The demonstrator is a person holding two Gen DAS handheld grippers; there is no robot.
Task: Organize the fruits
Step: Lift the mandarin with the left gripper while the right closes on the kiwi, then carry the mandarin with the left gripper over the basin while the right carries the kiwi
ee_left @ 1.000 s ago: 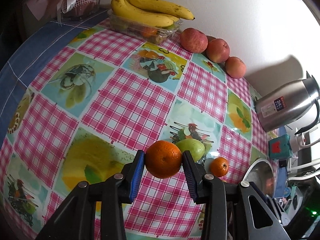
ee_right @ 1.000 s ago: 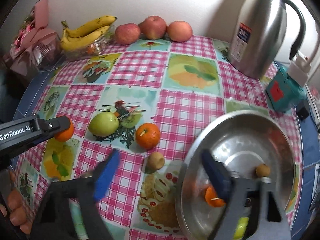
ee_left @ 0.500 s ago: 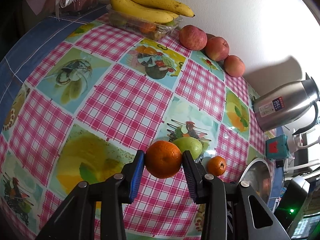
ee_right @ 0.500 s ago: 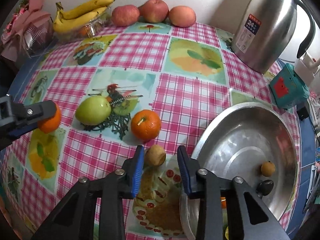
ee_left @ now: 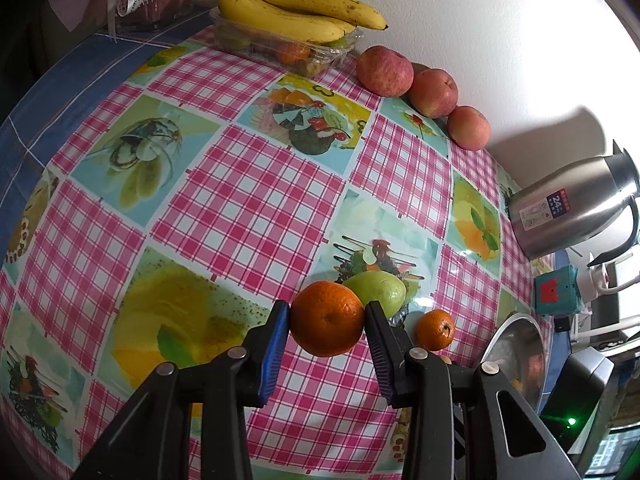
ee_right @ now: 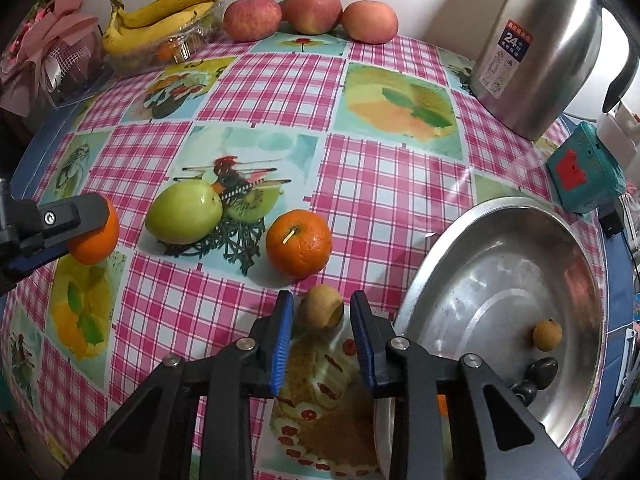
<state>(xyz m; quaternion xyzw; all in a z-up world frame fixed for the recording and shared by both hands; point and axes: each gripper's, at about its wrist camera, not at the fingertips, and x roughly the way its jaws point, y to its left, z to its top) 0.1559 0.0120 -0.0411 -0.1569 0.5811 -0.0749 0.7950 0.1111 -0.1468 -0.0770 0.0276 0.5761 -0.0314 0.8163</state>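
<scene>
My left gripper [ee_left: 326, 330] is shut on an orange [ee_left: 326, 320] and holds it just above the checked tablecloth; the right wrist view shows that orange [ee_right: 96, 240] at the far left. My right gripper [ee_right: 322, 316] points down at a small brown fruit [ee_right: 320, 312] that lies on the cloth. Its jaws are closing on the fruit, and the blue pads stand tight at its two sides. A green apple [ee_right: 184, 214] and a second orange [ee_right: 298, 242] lie just beyond. A steel bowl [ee_right: 480, 280] at the right holds a small yellow fruit [ee_right: 547, 334].
Along the back wall are bananas [ee_right: 160, 12] on a clear tray, three red apples [ee_right: 312, 4] and a steel kettle [ee_right: 536, 48]. A teal box [ee_right: 584, 172] sits behind the bowl. A pink ribboned box [ee_right: 48, 52] stands at the back left.
The right gripper came down over the small brown fruit and its jaws narrowed from wide apart to close around it. The left gripper kept still with its orange.
</scene>
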